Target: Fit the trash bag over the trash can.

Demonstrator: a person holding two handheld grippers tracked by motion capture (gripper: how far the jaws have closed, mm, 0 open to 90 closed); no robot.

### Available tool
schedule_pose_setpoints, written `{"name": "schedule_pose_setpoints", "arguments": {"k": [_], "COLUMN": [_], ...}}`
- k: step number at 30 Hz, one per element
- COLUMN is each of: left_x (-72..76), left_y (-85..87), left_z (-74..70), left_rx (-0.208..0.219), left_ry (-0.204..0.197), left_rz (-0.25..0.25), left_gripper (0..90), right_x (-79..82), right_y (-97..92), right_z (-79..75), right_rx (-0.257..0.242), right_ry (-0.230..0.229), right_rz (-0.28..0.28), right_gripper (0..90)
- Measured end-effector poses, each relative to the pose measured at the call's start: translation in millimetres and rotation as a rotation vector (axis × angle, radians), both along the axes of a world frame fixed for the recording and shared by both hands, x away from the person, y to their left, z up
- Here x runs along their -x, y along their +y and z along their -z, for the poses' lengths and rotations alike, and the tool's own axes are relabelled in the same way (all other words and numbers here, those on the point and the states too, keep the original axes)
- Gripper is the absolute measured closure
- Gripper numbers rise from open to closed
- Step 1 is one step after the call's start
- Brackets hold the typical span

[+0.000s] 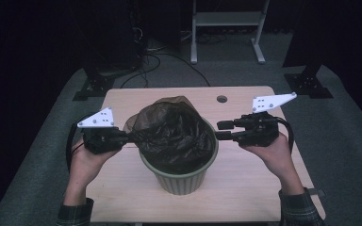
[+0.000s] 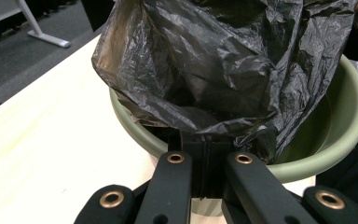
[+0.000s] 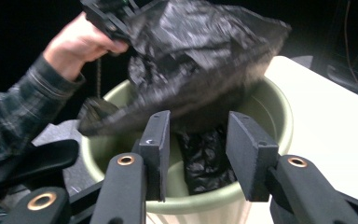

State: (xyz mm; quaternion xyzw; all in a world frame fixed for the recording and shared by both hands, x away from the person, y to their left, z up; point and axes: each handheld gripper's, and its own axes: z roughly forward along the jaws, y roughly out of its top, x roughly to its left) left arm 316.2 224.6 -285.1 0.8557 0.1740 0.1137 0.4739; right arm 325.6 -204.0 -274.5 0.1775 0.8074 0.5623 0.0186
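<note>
bin liner (image 3: pixel 200 51) blurred, bin (image 1: pixel 181 181) floor hidden beneath it, sleeves cropped

Black crinkled bag (image 1: pixel 172 132) — ribbed sage-green bin (image 1: pixel 181 181) — pale wood-grain table (image 1: pixel 245 183), dark plaid sleeve (image 3: pixel 14 116), black gripper pads (image 3: pixel 249 154)

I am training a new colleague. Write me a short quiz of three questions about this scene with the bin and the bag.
1. True or false: the left gripper is shut on the black plastic bag.
2. Which describes the right gripper? A) shut on the bag; B) jaws apart at the bin's rim, pressing on nothing; C) resting flat on the table.
3. Fill in: the bag hangs into a ribbed bin of ______ colour, which stands on the wooden table.

Key: 1 true; 2 B; 3 green.
</note>
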Motion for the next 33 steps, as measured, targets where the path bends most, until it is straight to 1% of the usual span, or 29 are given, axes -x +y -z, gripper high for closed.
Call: {"name": "schedule_pose_setpoints", "arguments": {"k": [4, 9, 13, 14, 15, 16, 22, 24, 28, 31, 33], "left_x": [0.8, 1.8, 3.3, 3.4, 3.4, 3.8, 4.3, 4.6, 5.0, 5.0, 5.1], "left_y": [-3.3, -4.6, -2.4, -1.6, -1.6, -0.7, 1.3, 1.4, 1.2, 0.9, 1.4], "left_z": [-0.6, -1.1, -0.1, 0.0, 0.0, 0.4, 1.3, 1.6, 2.0, 2.1, 2.1], "left_rx": [-0.003, -0.003, 0.001, 0.0, 0.0, 0.003, 0.004, 0.006, 0.006, 0.006, 0.008], "left_ry": [-0.001, -0.002, 0.0, 0.001, 0.001, 0.003, 0.005, 0.006, 0.009, 0.01, 0.009], "left_rz": [0.009, 0.012, 0.008, 0.009, 0.009, 0.006, 0.005, 0.005, 0.007, 0.01, 0.009], "left_gripper": [89.9, 90.0, 89.9, 89.9, 89.9, 89.9, 89.9, 90.0, 89.9, 90.0, 90.0], "right_x": [7.2, 12.3, 13.3, 12.7, 12.7, 11.8, 11.0, 11.5, 14.3, 15.5, 15.8], "right_y": [0.4, 3.3, 4.7, 4.3, 4.3, 3.8, 8.3, 9.0, 7.2, 6.9, 8.2], "right_z": [-6.7, -7.0, 3.3, 6.4, 6.4, 11.4, 16.2, 15.5, 11.1, 9.0, 9.6], "right_rx": [-0.02, -0.012, 0.005, 0.002, 0.002, 0.001, -0.009, -0.022, -0.037, -0.036, -0.027], "right_ry": [-0.004, -0.001, 0.013, 0.023, 0.023, 0.033, 0.053, 0.054, 0.047, 0.042, 0.049], "right_rz": [-0.021, -0.03, -0.017, -0.015, -0.015, -0.012, -0.023, -0.03, -0.027, -0.028, -0.027], "right_gripper": [58.0, 57.6, 56.4, 56.4, 56.4, 55.8, 54.1, 53.9, 53.8, 53.8, 53.3]}}
